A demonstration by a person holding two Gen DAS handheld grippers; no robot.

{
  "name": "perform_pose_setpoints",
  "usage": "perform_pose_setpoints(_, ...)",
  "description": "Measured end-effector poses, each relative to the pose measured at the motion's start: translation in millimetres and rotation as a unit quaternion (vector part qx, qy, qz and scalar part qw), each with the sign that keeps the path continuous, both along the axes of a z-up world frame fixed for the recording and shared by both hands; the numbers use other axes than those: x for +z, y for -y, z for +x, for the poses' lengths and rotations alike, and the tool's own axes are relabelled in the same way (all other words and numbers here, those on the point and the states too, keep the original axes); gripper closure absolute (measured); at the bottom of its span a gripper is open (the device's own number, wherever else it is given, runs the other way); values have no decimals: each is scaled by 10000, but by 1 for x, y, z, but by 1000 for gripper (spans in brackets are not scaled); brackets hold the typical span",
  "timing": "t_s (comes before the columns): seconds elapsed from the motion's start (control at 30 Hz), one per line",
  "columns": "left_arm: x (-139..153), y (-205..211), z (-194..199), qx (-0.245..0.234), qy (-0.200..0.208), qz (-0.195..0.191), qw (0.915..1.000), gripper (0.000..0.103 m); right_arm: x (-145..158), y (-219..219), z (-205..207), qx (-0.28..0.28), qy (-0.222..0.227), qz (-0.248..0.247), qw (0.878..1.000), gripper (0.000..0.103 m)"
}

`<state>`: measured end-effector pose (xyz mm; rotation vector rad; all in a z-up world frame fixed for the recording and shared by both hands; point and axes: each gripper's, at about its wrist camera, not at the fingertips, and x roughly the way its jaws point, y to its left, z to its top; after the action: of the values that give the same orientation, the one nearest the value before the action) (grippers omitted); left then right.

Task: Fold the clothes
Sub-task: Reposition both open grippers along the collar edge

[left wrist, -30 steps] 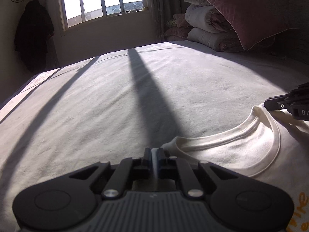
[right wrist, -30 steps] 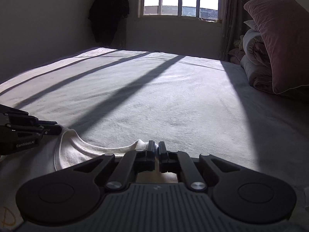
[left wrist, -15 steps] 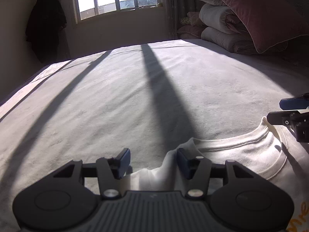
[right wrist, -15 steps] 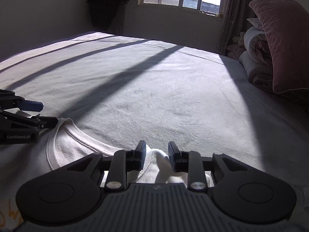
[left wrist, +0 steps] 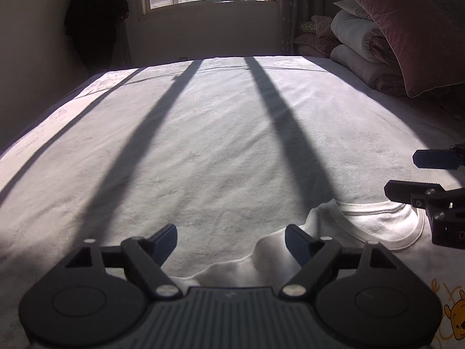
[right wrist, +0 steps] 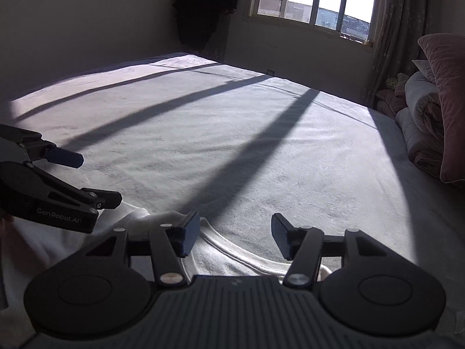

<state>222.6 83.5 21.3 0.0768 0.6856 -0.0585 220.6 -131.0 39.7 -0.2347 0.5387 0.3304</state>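
**Both grippers let go of the shirt's shoulders**

And there's the release! The left gripper (left wrist: 231, 240), clamped tight on the fabric a second ago and half open a moment later, now has its jaws spread wide at the bottom of its own view, holding nothing. Same story for the right gripper (right wrist: 236, 235): jaws fully apart, empty, low in its frame.

The white T-shirt (left wrist: 377, 226) lies on the bed (left wrist: 218, 145), filling the lower right of the left view, its ribbed collar (left wrist: 407, 240) facing the window and a yellow cartoon print (left wrist: 454, 317) peeking in at the lower right corner. A small ridge of cloth stands up just by the left gripper's right finger, where the pinch was. In the right view the collar curves through the bottom centre, between and under the open fingers.

My read: the garment has been laid out flat, neck end away from the person, and the spreading step is done. Folding proper hasn't started; new grips on a sleeve or side edge look like the next call.
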Motion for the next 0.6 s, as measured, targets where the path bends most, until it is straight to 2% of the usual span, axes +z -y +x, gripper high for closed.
perform_pose_setpoints(0.1,8,-28,-14,181,-51,-193,9996,17,8,-23,-9,158,99,109,9998,36)
perform_pose_setpoints(0.27,5,-72,-38,560,-128,-349,9977,16,3,-55,-14,326,25,395,9987,35)
perform_pose_setpoints(0.43,-17,-107,-48,818,-281,-699,9938,16,-20,-72,-15,360,-132,401,9985,35)
perform_pose_setpoints(0.57,-44,-125,-47,699,-616,-1172,9887,16,-47,-71,-16,311,-302,504,9978,35)
perform_pose_setpoints(0.6,-46,-126,-49,680,-578,-1216,9886,17,-52,-70,-13,332,-430,567,9969,35)
